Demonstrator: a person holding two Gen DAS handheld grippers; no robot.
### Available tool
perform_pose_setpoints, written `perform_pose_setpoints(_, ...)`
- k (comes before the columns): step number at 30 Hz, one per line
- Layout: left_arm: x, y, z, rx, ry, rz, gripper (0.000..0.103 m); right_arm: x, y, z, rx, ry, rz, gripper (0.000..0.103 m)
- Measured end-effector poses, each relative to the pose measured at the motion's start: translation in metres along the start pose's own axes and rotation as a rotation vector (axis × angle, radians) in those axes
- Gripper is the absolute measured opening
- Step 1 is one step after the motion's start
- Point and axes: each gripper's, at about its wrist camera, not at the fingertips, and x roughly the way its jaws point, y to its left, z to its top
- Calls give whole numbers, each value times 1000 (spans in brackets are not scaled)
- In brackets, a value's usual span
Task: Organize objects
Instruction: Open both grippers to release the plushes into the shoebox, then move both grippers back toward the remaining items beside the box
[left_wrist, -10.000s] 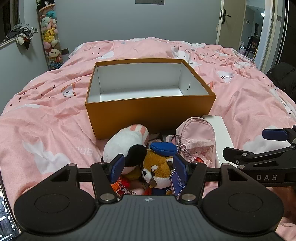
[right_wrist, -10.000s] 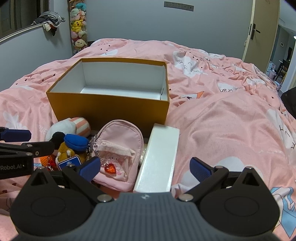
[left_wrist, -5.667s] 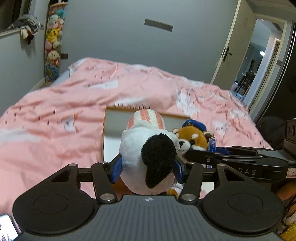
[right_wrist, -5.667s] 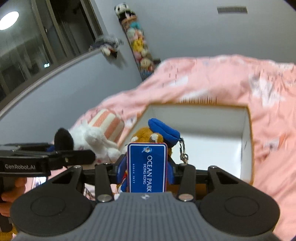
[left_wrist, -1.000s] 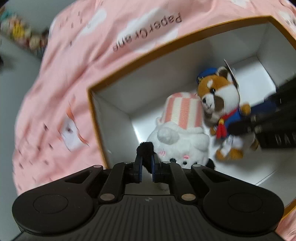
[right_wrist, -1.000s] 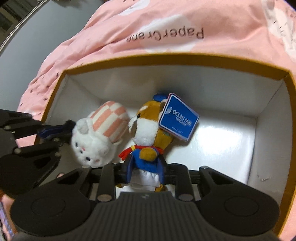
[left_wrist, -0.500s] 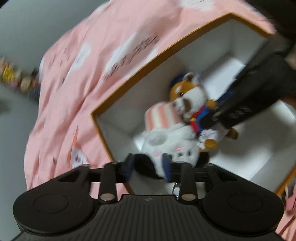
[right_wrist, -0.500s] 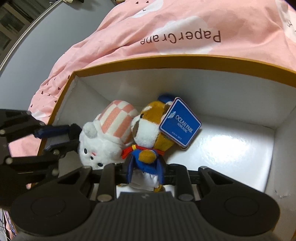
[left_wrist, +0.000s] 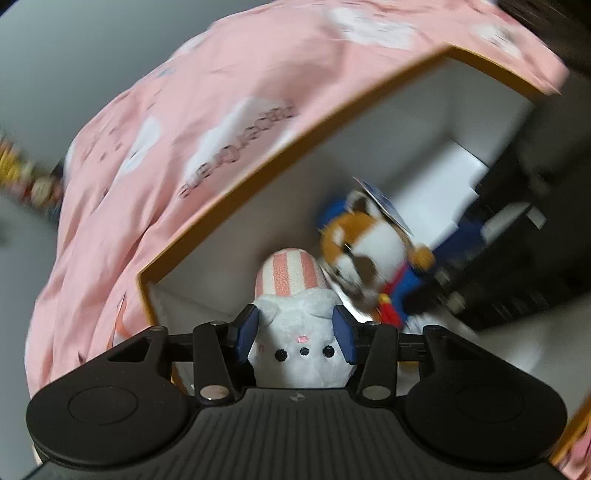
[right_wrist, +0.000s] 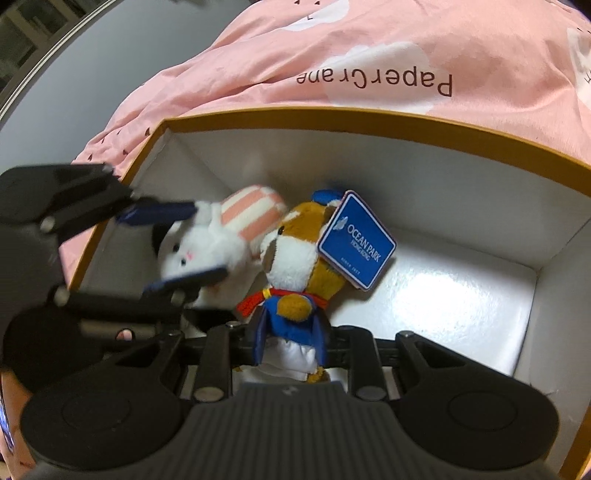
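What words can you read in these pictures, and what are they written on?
"OCEAN PARK HONG KONG": on the blue tag of the red panda plush.
A smaller line under it on the tag: too small to read.
"PaperCrane": on the pink bedspread, upside down in the right wrist view; blurred in the left wrist view.

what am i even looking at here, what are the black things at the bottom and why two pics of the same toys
The black shapes are two hand-held grippers, each carrying its own camera, so you get one picture per hand. Both look into an orange box on a pink bedspread. The left gripper has its blue fingers on either side of a white plush with a striped cap. The right gripper is shut on a red panda plush wearing a blue Ocean Park tag.
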Motion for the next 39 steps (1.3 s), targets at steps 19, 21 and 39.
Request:
perform_pose_setpoints(19, -6, 32, -5, -409, -8, -24, 46, 7, -10, 1, 197, -36, 30, 33)
perform_pose_setpoints(21, -11, 36, -8, -434, -19, -28, 47, -3, -5, 0, 169, -59, -3, 38)
perform_pose_setpoints(39, -172, -30, -102, -576, -395, -266, 48, -173, 43, -167, 133, -458, -216, 47)
